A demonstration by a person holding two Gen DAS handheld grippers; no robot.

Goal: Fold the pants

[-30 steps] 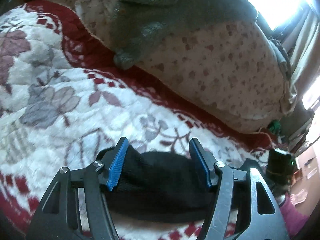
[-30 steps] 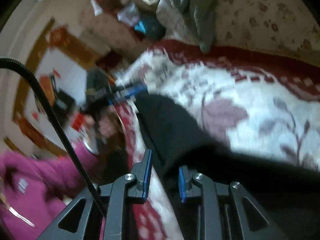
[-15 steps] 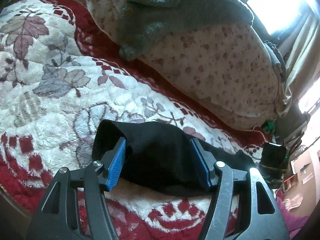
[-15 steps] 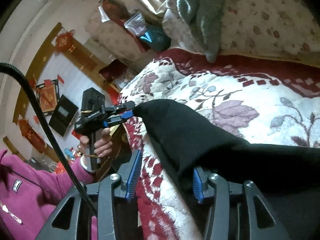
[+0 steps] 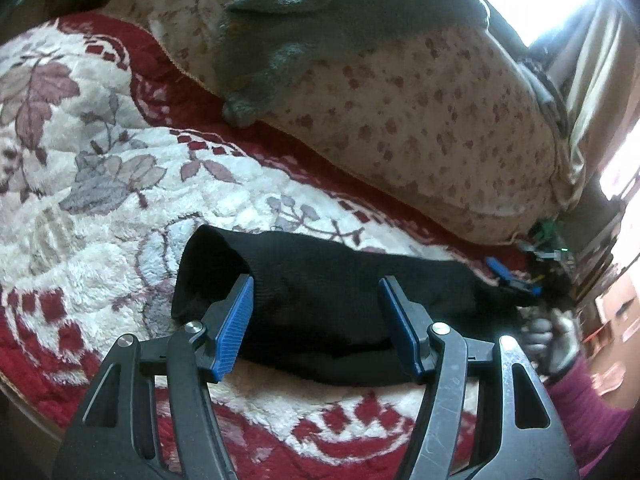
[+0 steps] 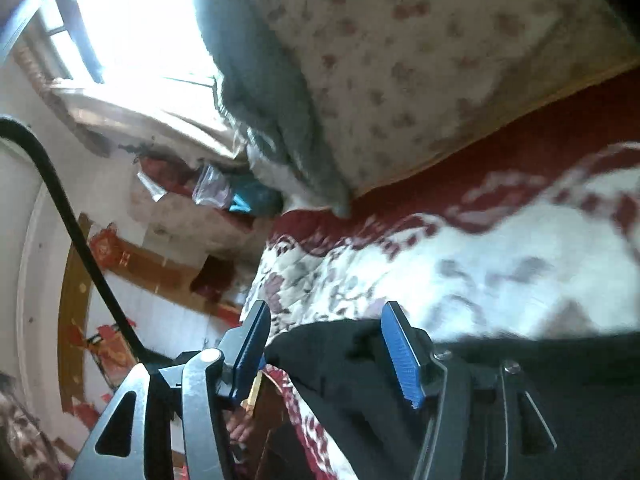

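On the bed, status as your two wrist cameras show it:

Work surface: a plush white blanket with a dark red border and grey-mauve leaf print (image 5: pixel 120 216) covers the bed.

Task item: the black knit pants (image 5: pixel 332 300) lie on that blanket as a long, flattened bundle running across your left wrist view. One rounded, folded end sits at the left. The far end reaches toward your right gripper (image 5: pixel 516 280).

Left gripper (image 5: pixel 316 320): your jaws stand apart, blue ribbed pads facing each other. The black fabric fills the view between them (whether either pad touches it cannot be told). The gripper points down at the pants.

Right gripper (image 6: pixel 324 344): your jaws stand apart and have just been opening. A fold of the pants (image 6: pixel 340 368) lies low between the pads. The right-hand pad sits against or just in front of the cloth; the left-hand pad is clear of it. The right wrist view is blurred.

Your right hand (image 5: pixel 548 340): seen from the left wrist camera at the far end of the pants, with a magenta sleeve (image 5: pixel 580 400) below it.

Behind the pants: a large cream cushion with a small reddish floral print (image 5: pixel 420 120) rests along the blanket's red border. A grey-green fleecy cloth (image 5: pixel 288 32) is draped over it.

Background: a bright window (image 6: pixel 132 28) with pale curtains.
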